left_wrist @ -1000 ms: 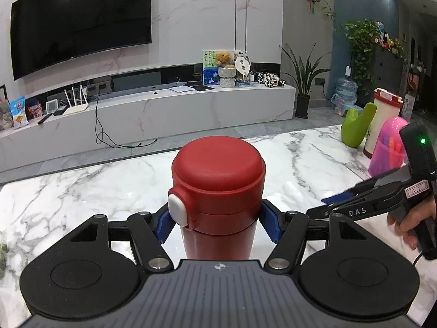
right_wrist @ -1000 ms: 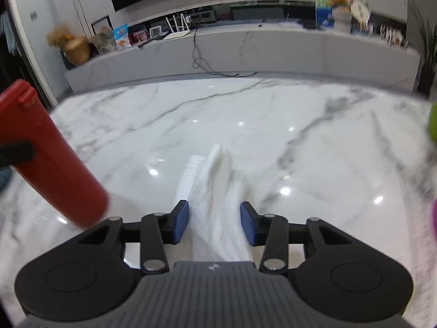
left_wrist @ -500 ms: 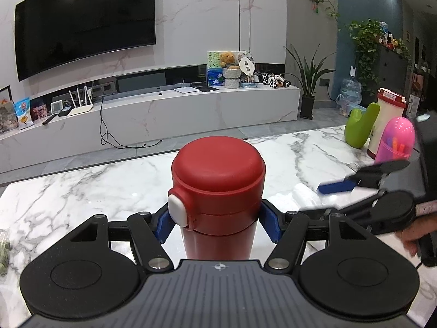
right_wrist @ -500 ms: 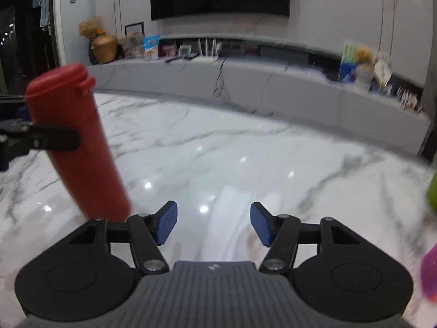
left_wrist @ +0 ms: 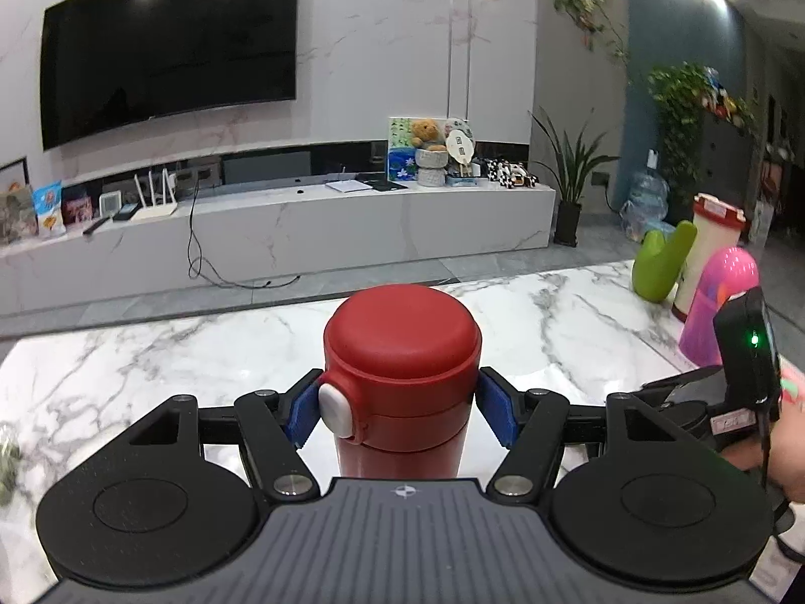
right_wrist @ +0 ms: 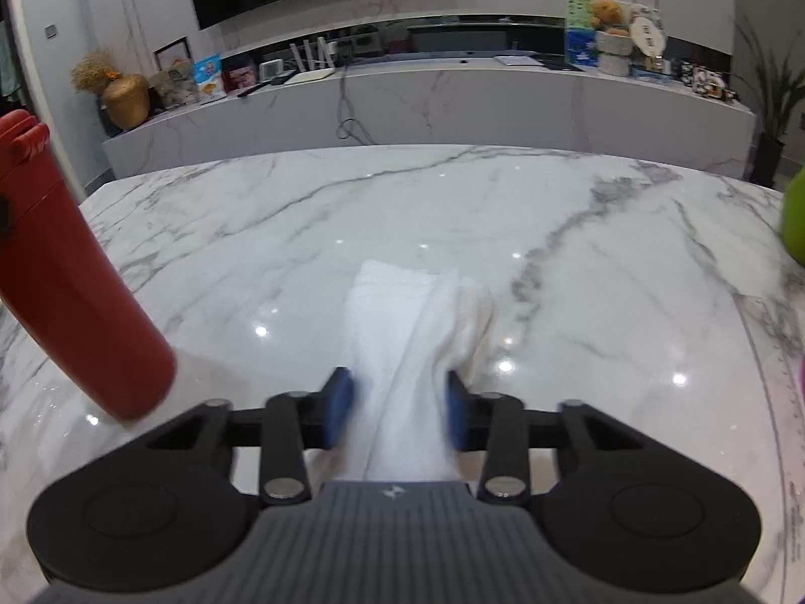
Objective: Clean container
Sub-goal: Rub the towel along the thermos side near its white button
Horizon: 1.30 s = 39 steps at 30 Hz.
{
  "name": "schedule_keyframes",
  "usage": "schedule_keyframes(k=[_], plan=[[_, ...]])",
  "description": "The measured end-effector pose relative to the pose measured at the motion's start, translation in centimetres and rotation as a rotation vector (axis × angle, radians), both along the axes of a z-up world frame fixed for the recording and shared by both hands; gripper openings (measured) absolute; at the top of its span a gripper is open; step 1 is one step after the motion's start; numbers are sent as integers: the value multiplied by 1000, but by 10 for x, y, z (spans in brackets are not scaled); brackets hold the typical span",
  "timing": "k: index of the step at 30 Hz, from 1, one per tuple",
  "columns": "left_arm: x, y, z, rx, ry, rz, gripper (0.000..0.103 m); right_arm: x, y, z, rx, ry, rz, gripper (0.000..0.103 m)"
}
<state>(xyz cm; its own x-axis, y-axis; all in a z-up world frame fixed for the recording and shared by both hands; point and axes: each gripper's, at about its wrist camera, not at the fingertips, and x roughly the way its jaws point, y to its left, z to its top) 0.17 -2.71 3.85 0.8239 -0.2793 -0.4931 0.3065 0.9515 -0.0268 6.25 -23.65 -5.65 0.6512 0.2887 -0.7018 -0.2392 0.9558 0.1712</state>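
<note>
A red flask (left_wrist: 400,367) with a domed lid and a white button stands upright between my left gripper's (left_wrist: 400,410) blue pads, which are shut on it just below the lid. It also shows in the right wrist view (right_wrist: 70,282), at the far left, leaning. A white cloth (right_wrist: 412,332) lies on the marble table (right_wrist: 453,211). My right gripper (right_wrist: 397,415) is low over the cloth, its blue pads on either side of the cloth's near end, with a wide gap between them. The right gripper also shows in the left wrist view (left_wrist: 704,402), at the right.
A green container (left_wrist: 661,264), a white jar with a red lid (left_wrist: 709,246) and a pink container (left_wrist: 719,312) stand at the table's right edge. A TV console (left_wrist: 282,236) runs along the far wall beyond the table.
My right gripper lifted and opened away from the cloth, then came back down over it, its pads now closer together around the cloth. My left gripper kept hold of the red flask.
</note>
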Motion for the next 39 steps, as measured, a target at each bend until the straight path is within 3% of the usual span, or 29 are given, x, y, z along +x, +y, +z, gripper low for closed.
schedule_keyframes(k=[6,12,15,20,30,35,39], plan=[[-1,-3,0,22,-17,1,62,3,1,5,74,4,28,27],[2,1,-1,46,-32,-81,62,1,2,42,387,-55,156,27],[7,9,-1,48,-26,-134,62,-3,10,58,449,-112,255,27],[10,15,-2,39,-23,-177,62,-7,26,69,424,-142,339,26],[8,10,-3,49,-27,-164,62,1,51,33,283,-3,311,26],[5,-2,-9,82,-11,-68,72,6,58,15,231,46,288,26],[5,-3,-11,19,43,21,72,8,65,6,187,69,278,26]])
